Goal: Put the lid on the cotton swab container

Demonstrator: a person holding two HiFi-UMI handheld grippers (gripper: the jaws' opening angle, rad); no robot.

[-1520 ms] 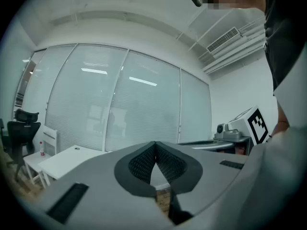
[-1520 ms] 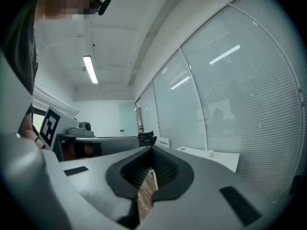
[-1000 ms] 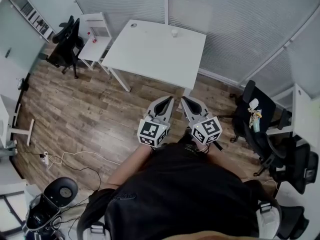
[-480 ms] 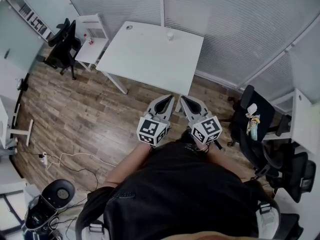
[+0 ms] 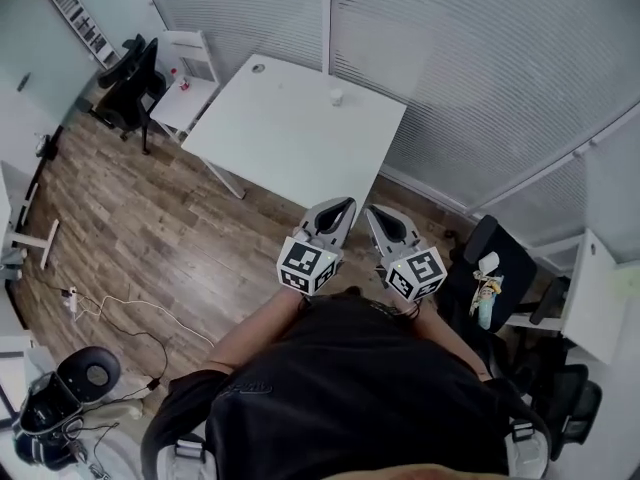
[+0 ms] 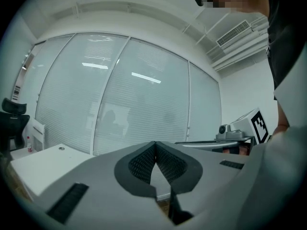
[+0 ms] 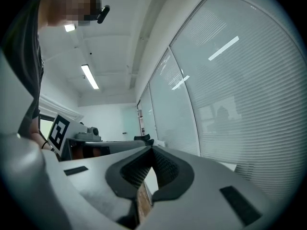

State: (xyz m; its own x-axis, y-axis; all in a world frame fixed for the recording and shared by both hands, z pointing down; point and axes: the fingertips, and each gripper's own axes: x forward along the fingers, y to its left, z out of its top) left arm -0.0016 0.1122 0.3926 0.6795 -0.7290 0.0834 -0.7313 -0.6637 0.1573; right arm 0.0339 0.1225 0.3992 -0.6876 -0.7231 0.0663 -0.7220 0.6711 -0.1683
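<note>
A small white cup-like container stands near the far edge of a white table ahead of me. A small round thing lies near the table's far left corner; what it is I cannot tell. My left gripper and right gripper are held side by side, level, over the wooden floor short of the table. Both are shut with nothing in them. In the left gripper view the left gripper's pads meet, with the table at lower left. In the right gripper view the right gripper is likewise shut and empty.
A black office chair and a small white side table stand left of the table. Another black chair with a bottle on it is at the right. Cables lie on the floor. Blind-covered glass walls close the room behind the table.
Both grippers and I have moved forward toward the white table, which now sits closer to them in the head view. The jaws stayed shut and empty.
</note>
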